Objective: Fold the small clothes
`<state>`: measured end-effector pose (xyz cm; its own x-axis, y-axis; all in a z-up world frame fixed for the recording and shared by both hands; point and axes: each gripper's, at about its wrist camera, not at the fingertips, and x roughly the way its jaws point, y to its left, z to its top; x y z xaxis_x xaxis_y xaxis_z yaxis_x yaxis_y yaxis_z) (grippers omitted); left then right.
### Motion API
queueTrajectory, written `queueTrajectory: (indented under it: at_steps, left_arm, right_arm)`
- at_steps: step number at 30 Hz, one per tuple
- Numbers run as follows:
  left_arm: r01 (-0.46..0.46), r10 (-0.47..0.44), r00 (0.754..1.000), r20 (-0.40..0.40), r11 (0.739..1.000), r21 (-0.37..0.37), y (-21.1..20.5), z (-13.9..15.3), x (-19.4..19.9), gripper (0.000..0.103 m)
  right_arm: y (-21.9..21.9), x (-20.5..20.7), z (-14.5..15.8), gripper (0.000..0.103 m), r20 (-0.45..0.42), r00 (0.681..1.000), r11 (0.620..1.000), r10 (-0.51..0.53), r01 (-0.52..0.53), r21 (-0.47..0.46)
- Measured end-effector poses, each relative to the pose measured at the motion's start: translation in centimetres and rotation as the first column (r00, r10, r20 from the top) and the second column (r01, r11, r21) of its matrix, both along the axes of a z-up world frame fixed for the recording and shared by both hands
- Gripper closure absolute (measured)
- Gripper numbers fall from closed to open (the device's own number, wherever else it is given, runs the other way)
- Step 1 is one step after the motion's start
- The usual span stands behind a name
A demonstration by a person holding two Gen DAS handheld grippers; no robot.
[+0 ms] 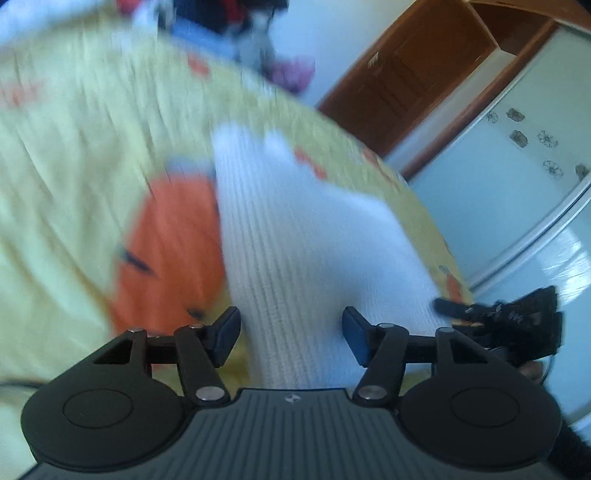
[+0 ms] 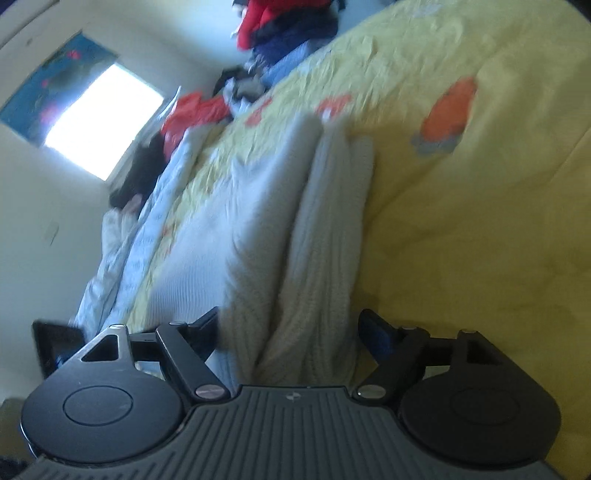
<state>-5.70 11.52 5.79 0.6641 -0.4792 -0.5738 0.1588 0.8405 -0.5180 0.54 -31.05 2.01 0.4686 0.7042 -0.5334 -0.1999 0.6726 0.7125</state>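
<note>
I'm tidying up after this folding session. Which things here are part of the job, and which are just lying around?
Part of the job:
- white ribbed knit garment, lying folded on the bed
- left gripper and right gripper, both open over it

Just lying about:
- yellow bedspread with orange prints
- pile of red and dark clothes at the far end
- wooden door

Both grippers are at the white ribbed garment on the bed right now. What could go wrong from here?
1. The white ribbed knit garment sits between both grippers' open jaws ungripped; lifting now may leave it behind.
2. The stacked folds look loose and could slump if nudged.
3. The right gripper might also pinch the yellow bedspread.
</note>
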Motion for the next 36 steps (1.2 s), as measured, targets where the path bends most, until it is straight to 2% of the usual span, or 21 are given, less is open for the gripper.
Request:
queueTrajectory:
  at_steps: [2,4,5,6,9,11,14,15,16,17,19,23,26,28,29,31,33,34,36]
  left_arm:
    - [-0.063,0.045,0.984,0.173,0.993,0.102,0.3,3.4,-2.1,0.039]
    - [-0.162,0.084,0.943,0.321,0.961,0.224,-0.9,5.8,-2.3,0.015]
    - [-0.209,0.098,0.923,0.373,0.94,0.27,-2.0,6.3,-1.7,0.013]
    - [-0.233,0.098,0.913,0.397,0.923,0.308,-3.2,6.4,-0.8,0.013]
    - [-0.232,0.072,0.926,0.37,0.883,0.408,-7.7,4.9,3.7,0.013]
    - [-0.191,0.031,0.944,0.328,0.865,0.465,-10.4,3.3,6.0,0.013]
    - [-0.091,-0.023,0.981,0.191,0.819,0.566,-13.6,-0.3,9.3,0.013]
    - [-0.096,-0.024,0.98,0.198,0.814,0.572,-13.8,-1.3,8.8,0.012]
    - [-0.116,-0.017,0.975,0.223,0.816,0.566,-13.9,-1.7,8.5,0.012]
    - [-0.121,-0.015,0.973,0.229,0.814,0.568,-13.9,-1.9,8.3,0.012]
    - [-0.122,-0.014,0.973,0.228,0.81,0.573,-14.1,-2.0,8.2,0.012]
    - [-0.109,-0.011,0.979,0.205,0.817,0.566,-14.3,-1.8,8.9,0.012]
    - [-0.106,-0.015,0.979,0.204,0.816,0.568,-14.3,-1.8,8.9,0.012]
    - [-0.107,-0.013,0.979,0.202,0.816,0.568,-14.2,-1.8,9.4,0.012]
    - [-0.107,-0.013,0.979,0.202,0.816,0.568,-14.2,-1.8,9.3,0.012]
    - [-0.107,-0.012,0.979,0.202,0.814,0.571,-14.2,-1.8,9.3,0.012]
    - [-0.107,-0.012,0.98,0.2,0.813,0.573,-14.2,-1.8,9.3,0.012]
    - [-0.107,-0.012,0.98,0.2,0.813,0.572,-14.2,-1.8,9.4,0.012]
    - [-0.107,-0.011,0.98,0.199,0.813,0.572,-14.2,-1.8,9.3,0.012]
  right_arm:
    - [-1.1,-0.5,2.4,0.026,0.093,0.993,0.996,-0.075,0.08,-0.041]
    - [-1.4,-0.3,5.0,0.026,0.19,0.973,0.987,-0.128,0.145,-0.075]
    - [-0.9,0.2,6.1,0.026,0.23,0.964,0.985,-0.134,0.155,-0.076]
    - [0.1,0.8,6.9,0.026,0.263,0.956,0.986,-0.126,0.151,-0.076]
    - [4.6,4.0,7.7,0.026,0.314,0.947,0.988,-0.065,0.105,-0.111]
    - [7.5,7.1,6.9,0.026,0.267,0.963,0.987,-0.037,0.076,-0.138]
    - [10.6,11.7,4.1,0.03,0.156,0.988,0.972,-0.008,0.045,-0.231]
    - [11.1,12.7,2.7,0.044,0.137,0.99,0.952,-0.015,0.056,-0.3]
    - [11.2,13.2,1.5,0.057,0.155,0.988,0.93,-0.013,0.069,-0.361]
    - [10.9,13.2,1.1,0.061,0.188,0.982,0.922,-0.011,0.083,-0.379]
    - [10.1,13.4,0.9,0.066,0.18,0.984,0.926,-0.01,0.077,-0.369]
    - [11.0,13.2,0.8,0.065,0.226,0.972,0.892,0.058,0.051,-0.449]
    - [11.7,12.9,1.3,0.061,0.256,0.964,0.868,0.069,0.069,-0.491]
    - [12.5,12.3,2.6,0.04,0.305,0.952,0.822,0.034,0.147,-0.55]
    - [12.6,11.3,3.6,0.038,0.353,0.935,0.805,0.013,0.2,-0.559]
    - [12.6,9.8,5.5,0.037,0.406,0.914,0.825,0.007,0.224,-0.519]
    - [12.7,8.9,6.8,0.03,0.417,0.909,0.856,0.002,0.214,-0.47]
    - [12.9,8.8,7.1,0.024,0.409,0.913,0.866,-0.002,0.206,-0.456]
    - [13.3,9.5,6.4,0.021,0.346,0.938,0.885,-0.01,0.169,-0.433]
